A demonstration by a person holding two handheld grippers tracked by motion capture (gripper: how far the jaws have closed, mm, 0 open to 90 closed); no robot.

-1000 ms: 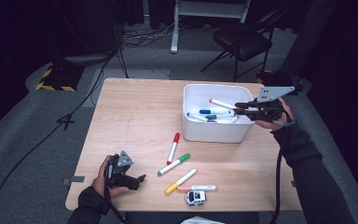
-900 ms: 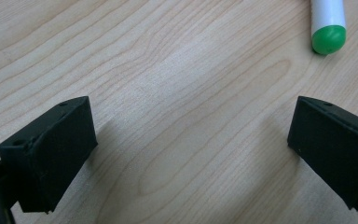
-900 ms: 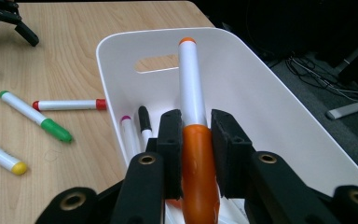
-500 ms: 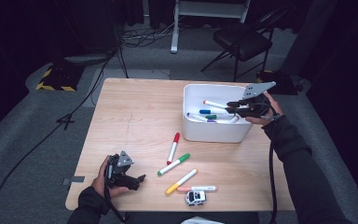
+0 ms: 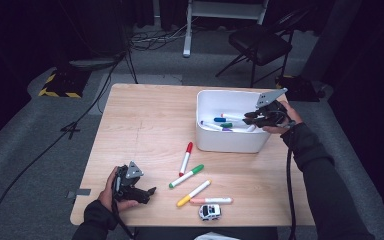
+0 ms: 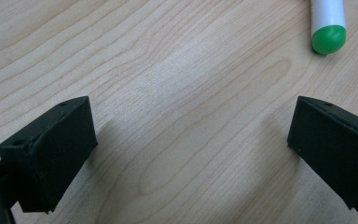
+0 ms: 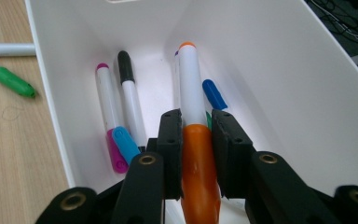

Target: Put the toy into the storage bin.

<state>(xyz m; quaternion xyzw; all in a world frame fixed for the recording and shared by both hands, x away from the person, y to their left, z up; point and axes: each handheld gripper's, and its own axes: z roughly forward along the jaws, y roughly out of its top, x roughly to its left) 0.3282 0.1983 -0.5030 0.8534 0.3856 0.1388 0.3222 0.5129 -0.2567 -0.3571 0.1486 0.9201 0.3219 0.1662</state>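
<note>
- Right gripper view: the right gripper point(image 7: 192, 140) clamps an orange marker point(image 7: 192, 107) over the white bin point(image 7: 270, 70), jaws pressed on its cap.
- 4 markers lie in the bin below it: purple, black and 2 blue-capped.
- High view: the left gripper point(image 5: 147, 192) rests at the table's point(image 5: 145, 120) near left corner.
- Left gripper view: jaws spread wide on bare wood, gripping nothing, a green marker point(image 6: 328, 28) beyond.
</note>
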